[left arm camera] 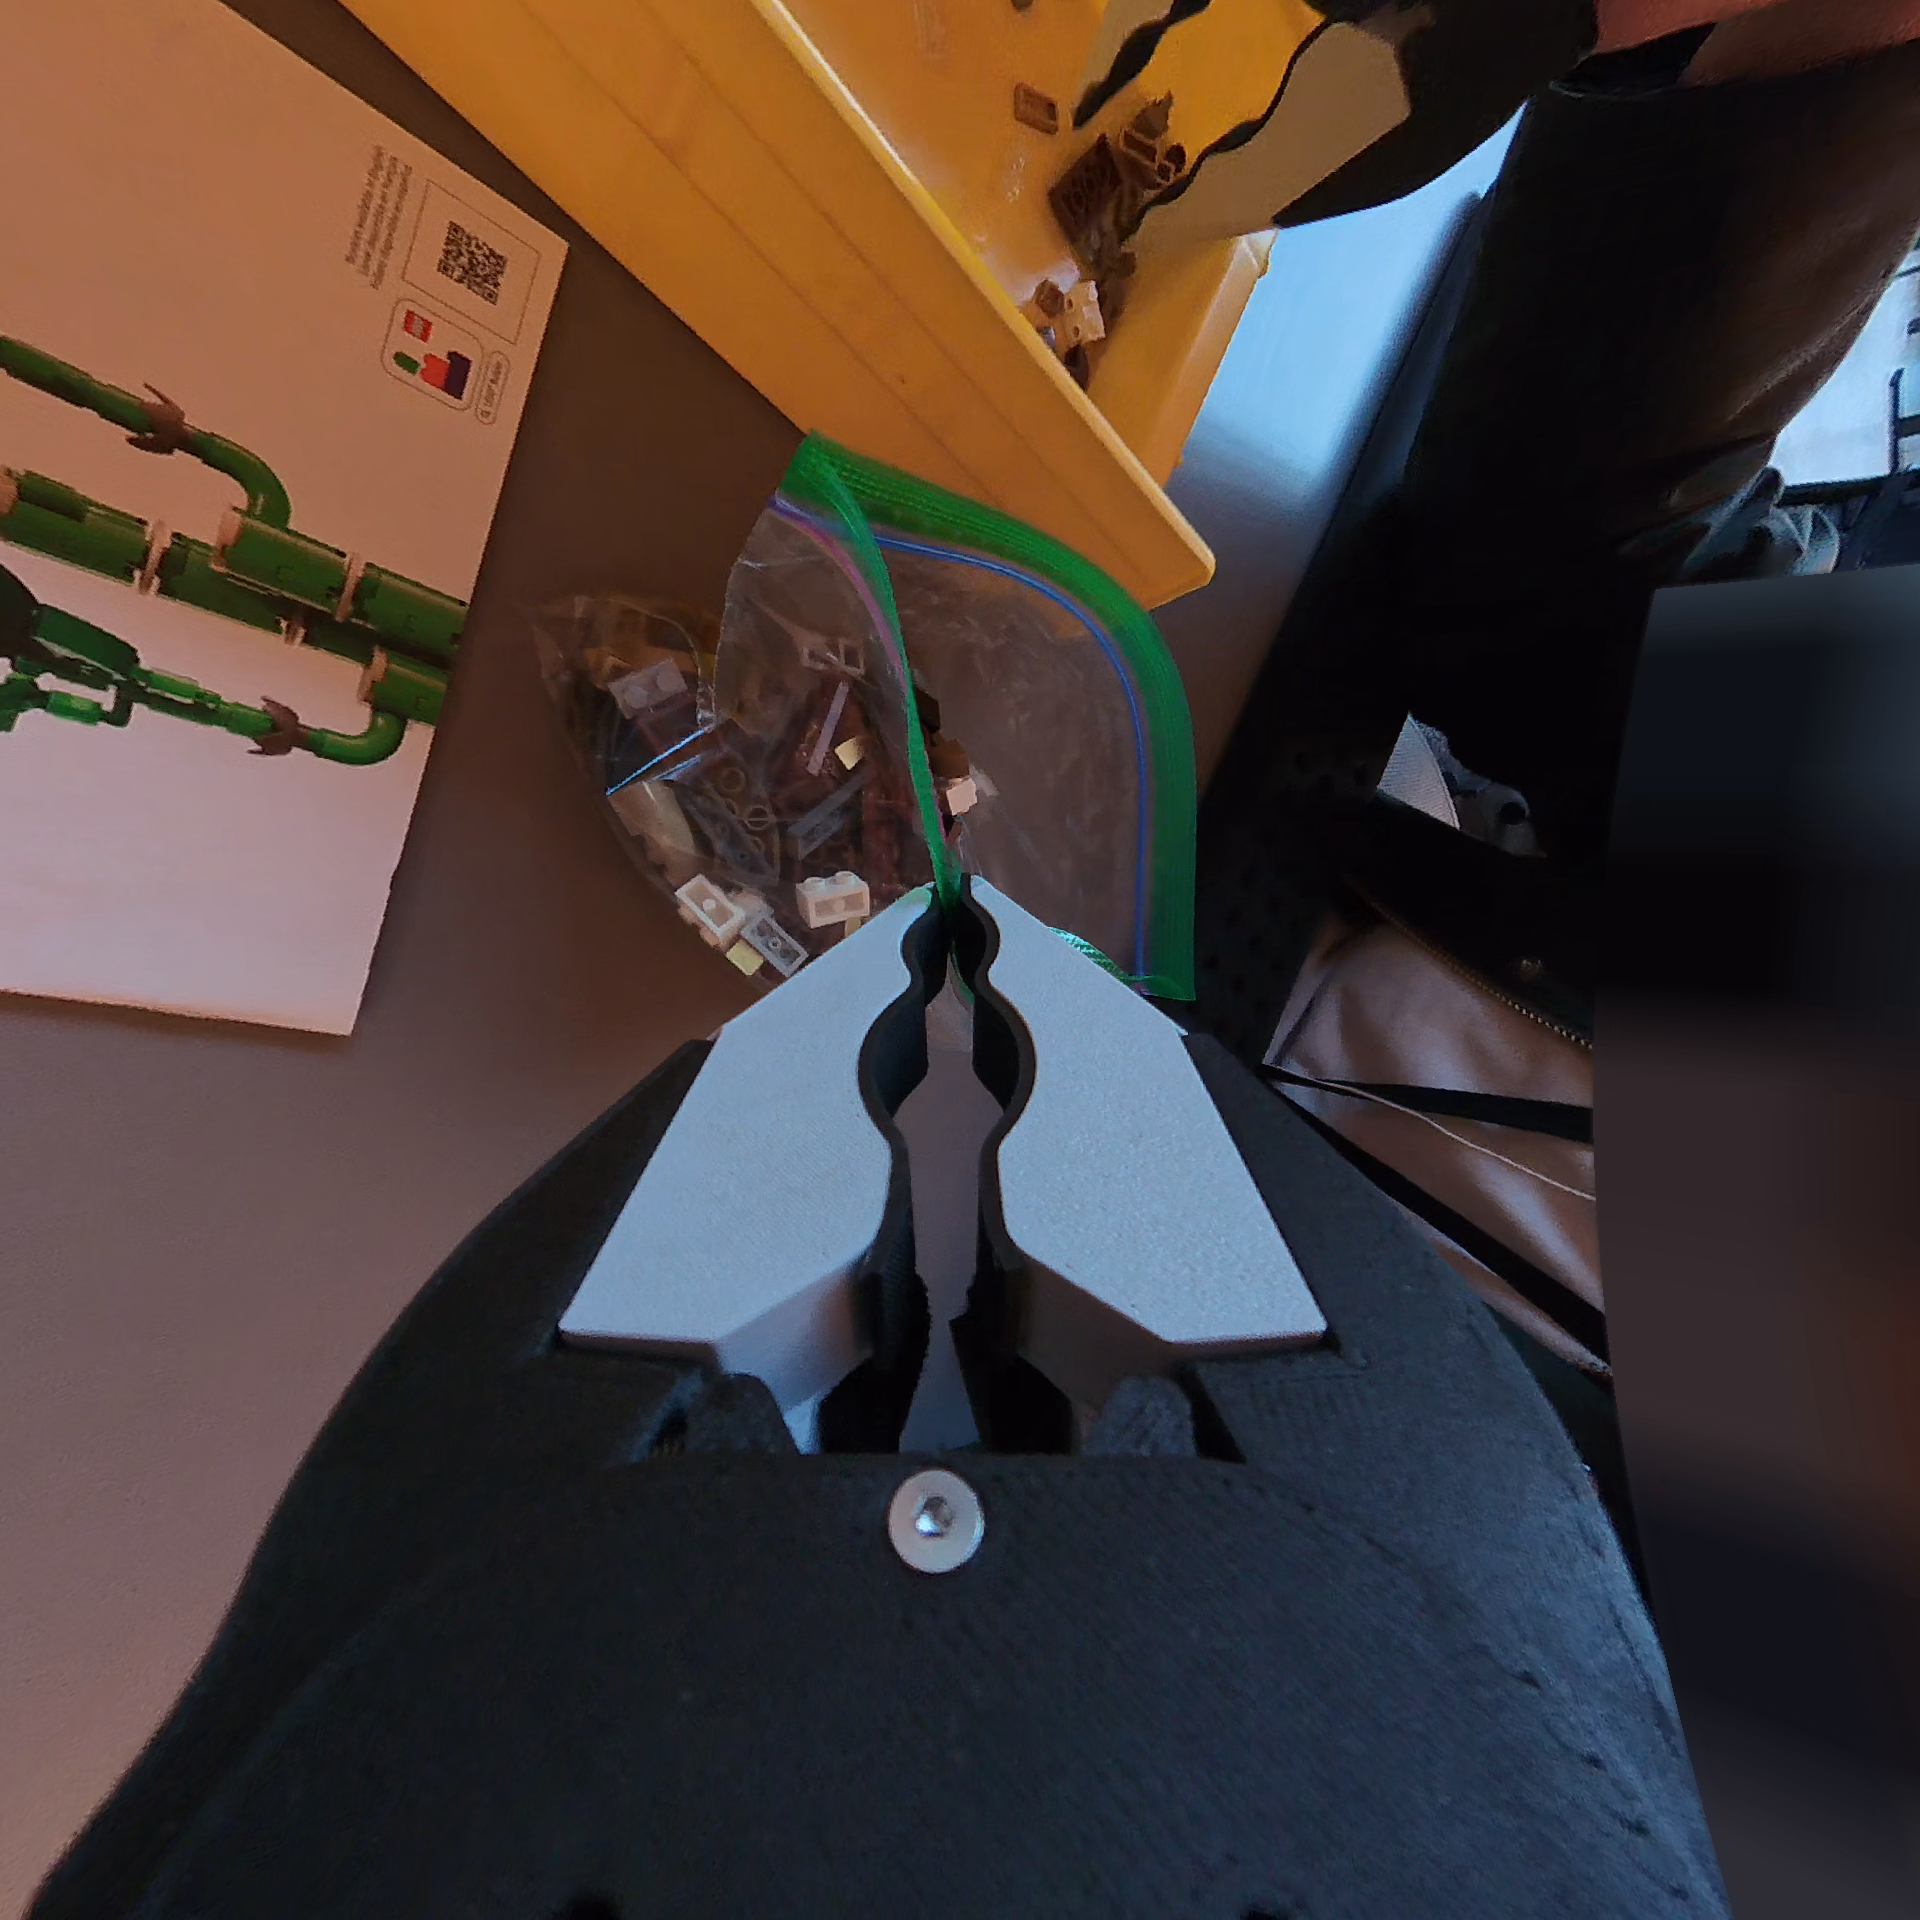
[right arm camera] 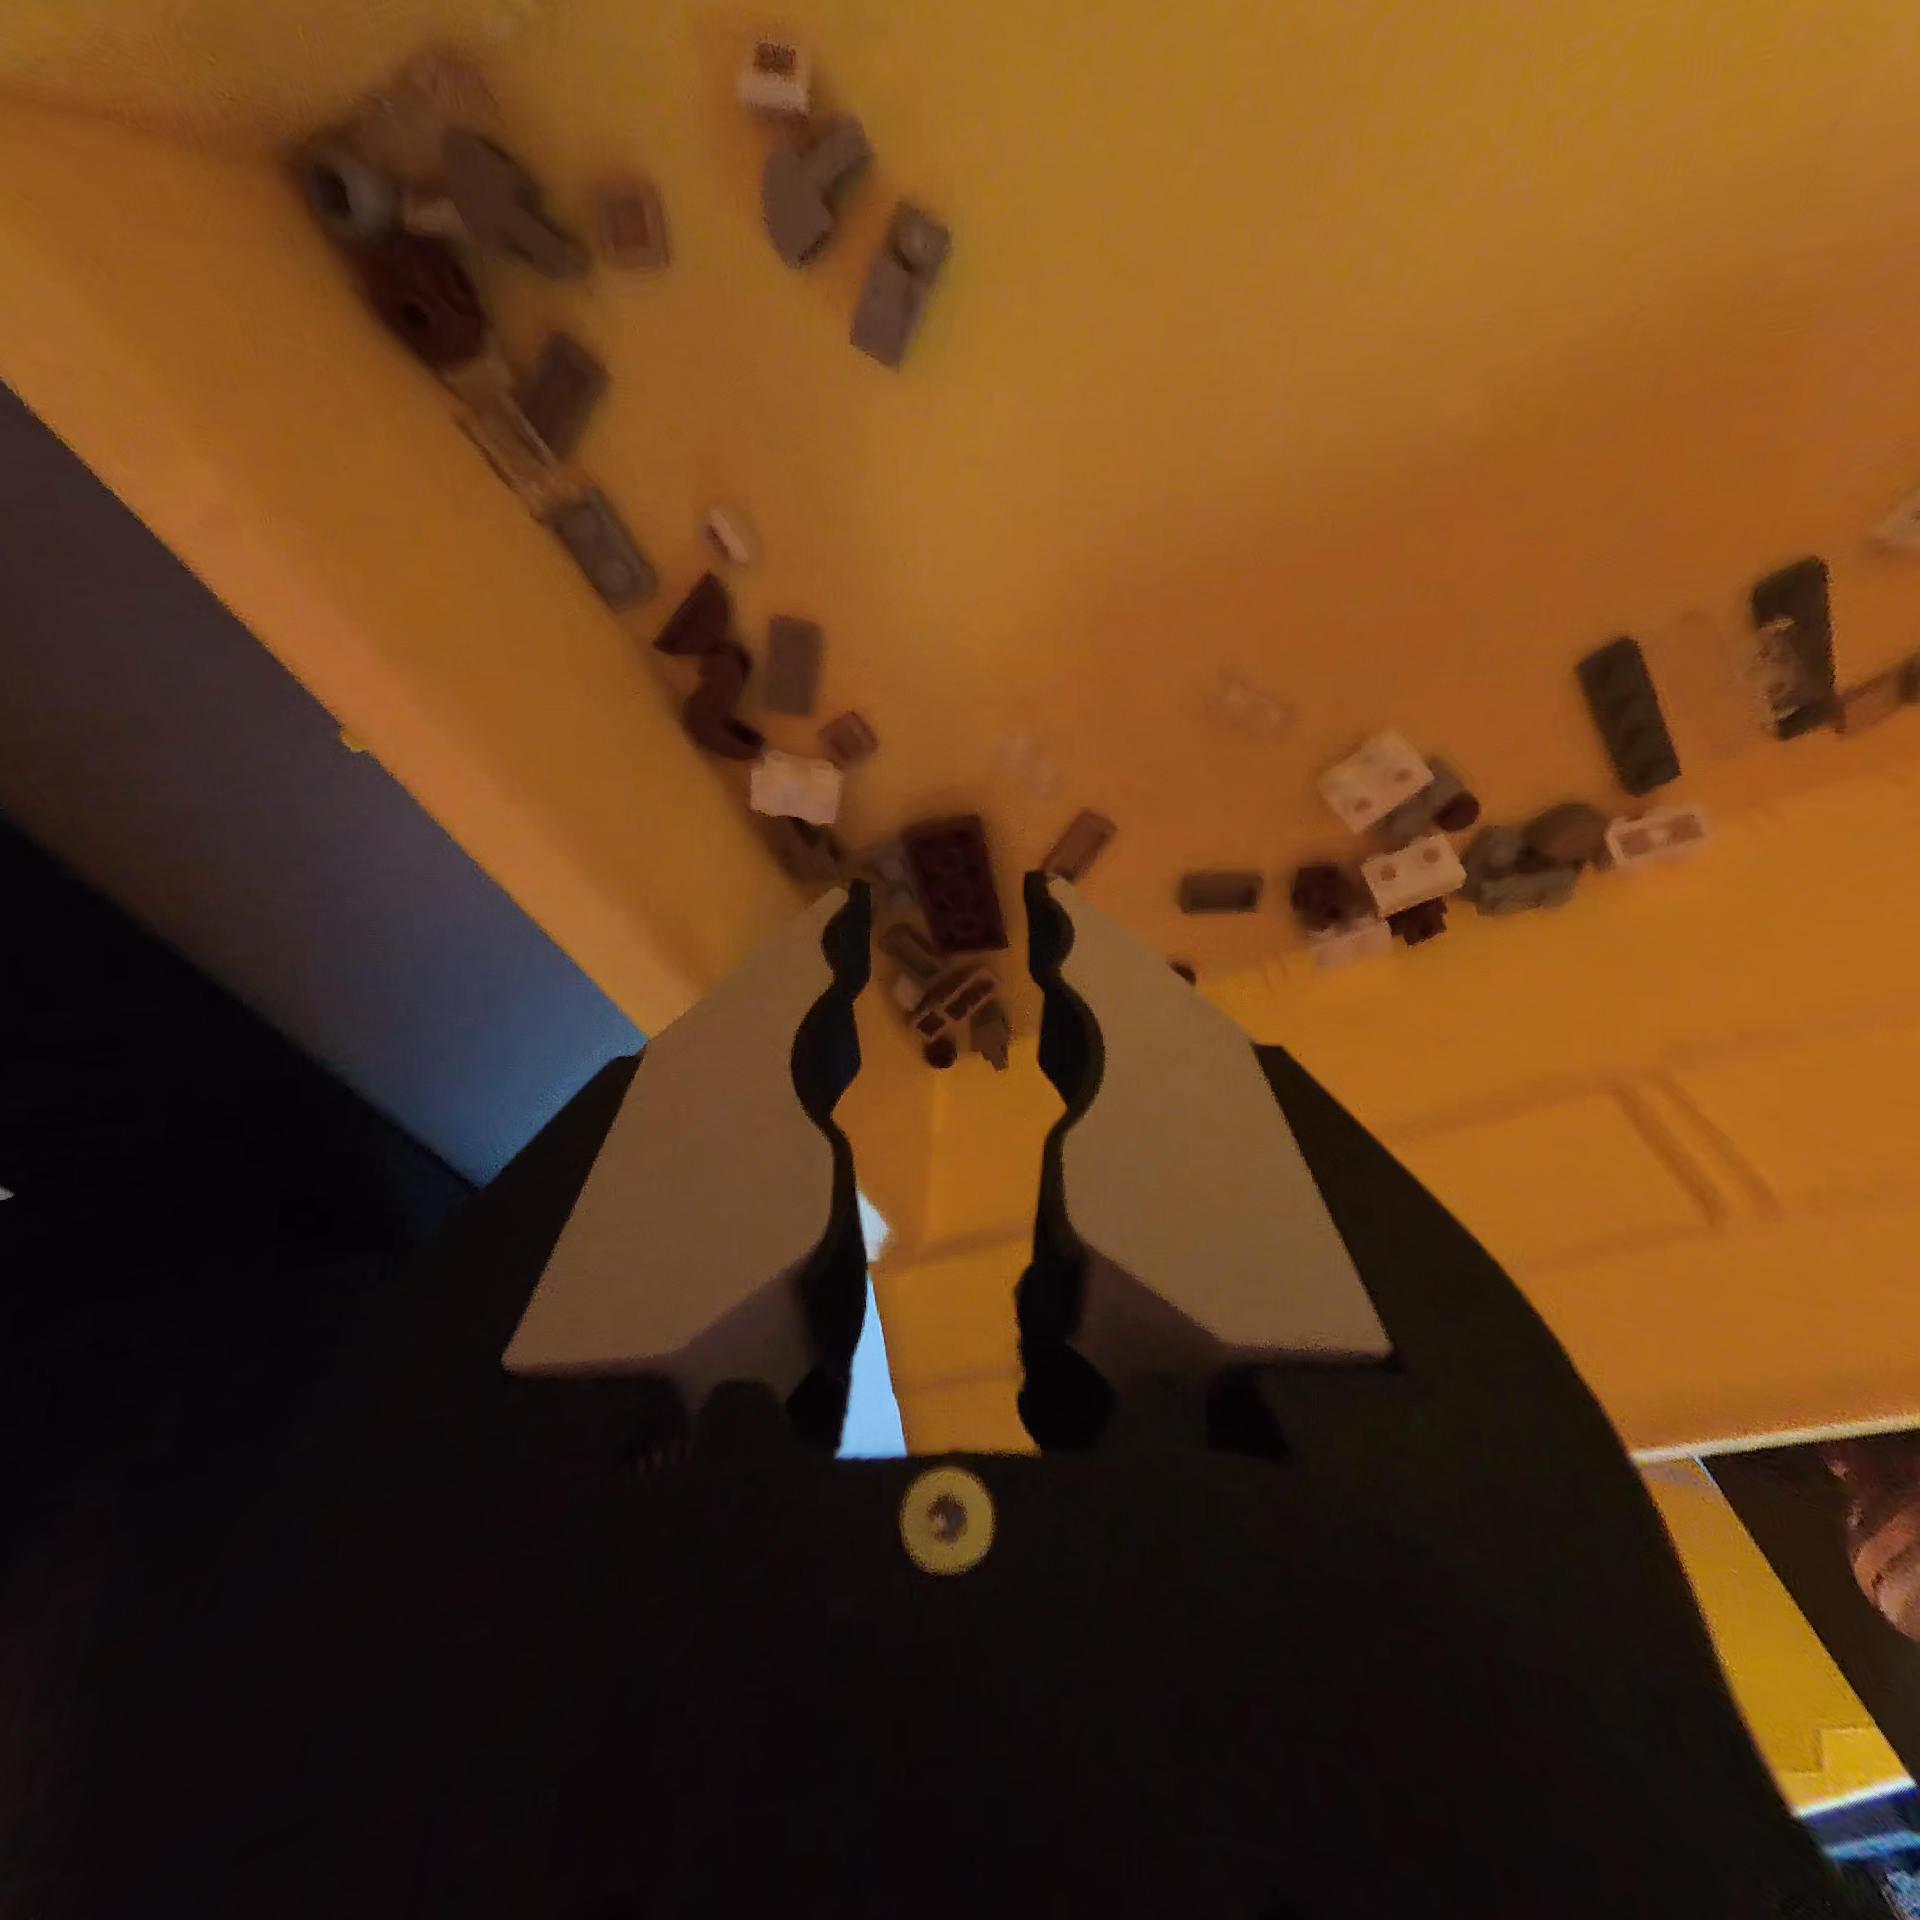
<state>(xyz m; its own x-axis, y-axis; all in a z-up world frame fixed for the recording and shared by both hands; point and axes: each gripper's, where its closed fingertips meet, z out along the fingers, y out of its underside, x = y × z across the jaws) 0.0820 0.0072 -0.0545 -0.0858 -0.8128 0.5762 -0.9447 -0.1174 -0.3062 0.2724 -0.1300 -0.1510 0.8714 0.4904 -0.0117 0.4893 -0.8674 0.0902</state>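
Note:
My left gripper (left arm camera: 951,902) is shut on the green zip edge of a clear plastic bag (left arm camera: 831,748) that holds several small bricks and lies on the dark table. The bag's mouth stands open to the right. My right gripper (right arm camera: 945,896) is open inside a yellow tray (right arm camera: 1299,436), with a dark red-brown brick (right arm camera: 954,878) just past and between its fingertips; I cannot tell whether it touches it. Several grey, white and brown bricks lie scattered on the tray floor. The right gripper also shows in the left wrist view (left arm camera: 1226,114) over the tray (left arm camera: 831,239).
An instruction booklet (left arm camera: 208,582) with a green model picture lies on the table at the left. A brown bag (left arm camera: 1455,1143) and a black chair frame are at the right, off the table edge. A blurred patch covers the far right. Across from one pair of fingers to the other is roughly 25 cm.

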